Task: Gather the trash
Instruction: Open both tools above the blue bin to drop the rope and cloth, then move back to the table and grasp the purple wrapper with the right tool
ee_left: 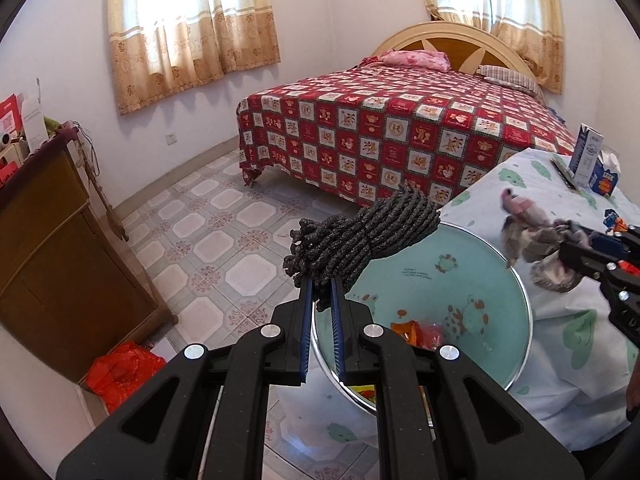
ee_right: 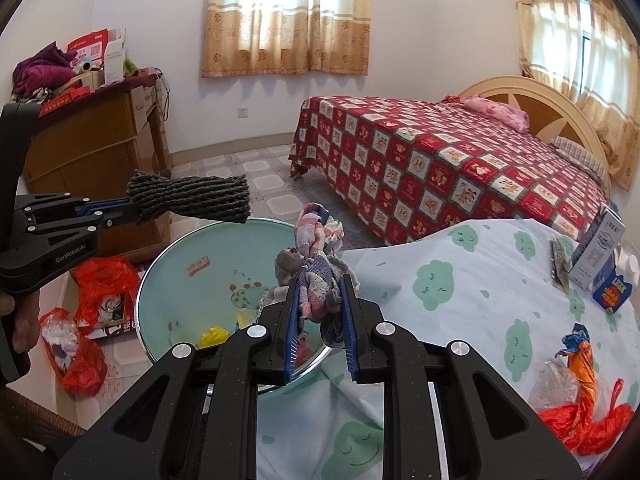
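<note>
Both grippers hover over the basin [ee_right: 160,280]: left gripper [ee_left: 321,284] clamps a grey knitted roll [ee_left: 360,232], right gripper [ee_right: 320,300] a checked rag [ee_right: 320,280]; next, jaws part.

Basin [ee_right: 188,264] left of table [ee_right: 460,292]

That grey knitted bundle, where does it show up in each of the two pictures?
Left wrist view: the grey knitted bundle sits at centre, pinched in the left gripper.
Right wrist view: the bundle is at left, above the basin's far rim.
Shared landmark: the pale green basin.
</note>
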`<state>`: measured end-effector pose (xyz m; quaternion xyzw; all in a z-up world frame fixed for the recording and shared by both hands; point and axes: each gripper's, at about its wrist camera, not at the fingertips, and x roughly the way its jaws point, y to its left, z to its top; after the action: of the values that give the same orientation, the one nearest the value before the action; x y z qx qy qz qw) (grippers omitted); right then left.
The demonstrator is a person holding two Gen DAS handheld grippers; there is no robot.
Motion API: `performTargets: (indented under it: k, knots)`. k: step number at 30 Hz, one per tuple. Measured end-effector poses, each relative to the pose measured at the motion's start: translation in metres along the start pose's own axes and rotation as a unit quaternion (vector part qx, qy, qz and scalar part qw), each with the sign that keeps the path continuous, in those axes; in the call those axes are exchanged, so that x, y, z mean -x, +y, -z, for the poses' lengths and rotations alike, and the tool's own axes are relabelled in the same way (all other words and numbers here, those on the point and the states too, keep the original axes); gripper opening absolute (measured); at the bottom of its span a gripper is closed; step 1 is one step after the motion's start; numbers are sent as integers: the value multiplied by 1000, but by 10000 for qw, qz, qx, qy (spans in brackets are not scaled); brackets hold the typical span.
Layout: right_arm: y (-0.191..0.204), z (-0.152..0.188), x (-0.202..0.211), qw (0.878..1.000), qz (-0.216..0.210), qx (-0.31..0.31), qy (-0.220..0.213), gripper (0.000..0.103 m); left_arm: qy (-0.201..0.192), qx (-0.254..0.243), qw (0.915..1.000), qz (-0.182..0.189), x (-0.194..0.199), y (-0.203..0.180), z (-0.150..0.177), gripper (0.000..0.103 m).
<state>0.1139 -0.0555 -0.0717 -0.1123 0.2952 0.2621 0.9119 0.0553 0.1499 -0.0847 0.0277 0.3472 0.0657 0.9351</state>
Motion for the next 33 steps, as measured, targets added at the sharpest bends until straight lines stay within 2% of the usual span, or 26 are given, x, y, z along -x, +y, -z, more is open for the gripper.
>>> performTargets:
  k: [3,5,6,7,10,11,14,20,23,25,28,30,31,33]
  knots:
    - [4,1,-5,10000,-42,78,-12,28,63,-85,9999,109,-2,-7,3,15]
    - [5,2,-7,10000,-24,63,2,35,87,-107,9998,136,-3,-11,5,30]
    - [4,4,-7,10000,-3,58,2,40,93,-136,9998,138,-4,-13,6,31]
    - [4,4,-7,10000,2,54,9,41,96,-157,9997,156,-4,-15,7,31]
    - [-1,8,-4,10000,86,-32,21,45,109,-169,9996,196,-4,-19,9,42]
    - [-3,9,-1,9999,125,-72,10,46,107,-178,9996,190,-4,-19,9,43]
    - [-13,16,12,9993,337,-190,-14,49,144,-209,9994,256,-5,-24,12,43]
    - [-63,56,74,9917,1072,-689,-141,53,266,-410,9983,323,-9,-42,22,52]
    - [-99,88,113,9806,1599,-1125,-145,54,369,-565,9967,441,-12,-58,29,53]
    - [-134,117,142,9655,2102,-1532,-85,54,402,-668,9956,512,-12,-68,32,53]
    - [-174,148,171,9437,2591,-2058,-30,55,399,-868,9935,614,-9,-89,37,54]
    - [-197,163,183,9316,2771,-2353,32,60,375,-977,9922,674,-5,-103,38,57]
    - [-205,168,185,9282,2826,-2419,75,64,344,-1023,9916,713,-2,-112,37,59]
    - [-220,179,187,9217,2866,-2608,144,67,298,-1109,9902,800,2,-125,36,59]
